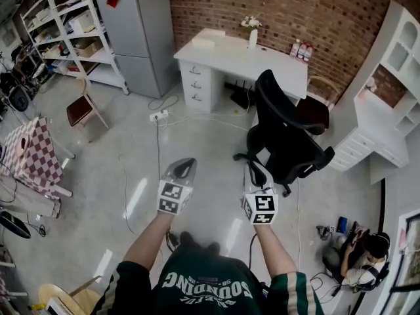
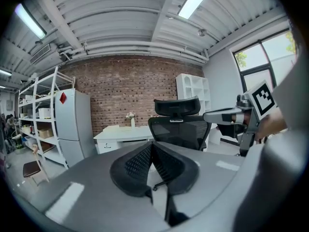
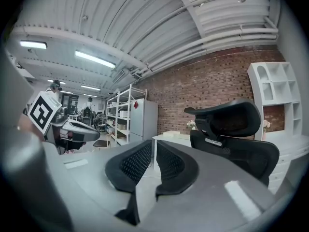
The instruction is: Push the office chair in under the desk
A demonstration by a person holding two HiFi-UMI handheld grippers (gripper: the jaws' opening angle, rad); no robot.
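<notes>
A black mesh office chair (image 1: 285,136) with a headrest stands on the floor, out from the white desk (image 1: 243,58) against the brick wall. My left gripper (image 1: 187,165) and right gripper (image 1: 253,170) are held side by side in the air, short of the chair and not touching it. In the left gripper view the jaws (image 2: 152,148) are shut with nothing between them, and the chair's back (image 2: 178,127) rises beyond. In the right gripper view the jaws (image 3: 153,152) are shut and empty, with the chair (image 3: 231,132) to the right.
A grey fridge (image 1: 141,31) and white shelving (image 1: 65,25) stand at the back left, a white cabinet unit (image 1: 387,97) at the right. A small wooden chair (image 1: 82,110), a power strip with cables (image 1: 157,115) and a seated person (image 1: 364,258) are on the floor.
</notes>
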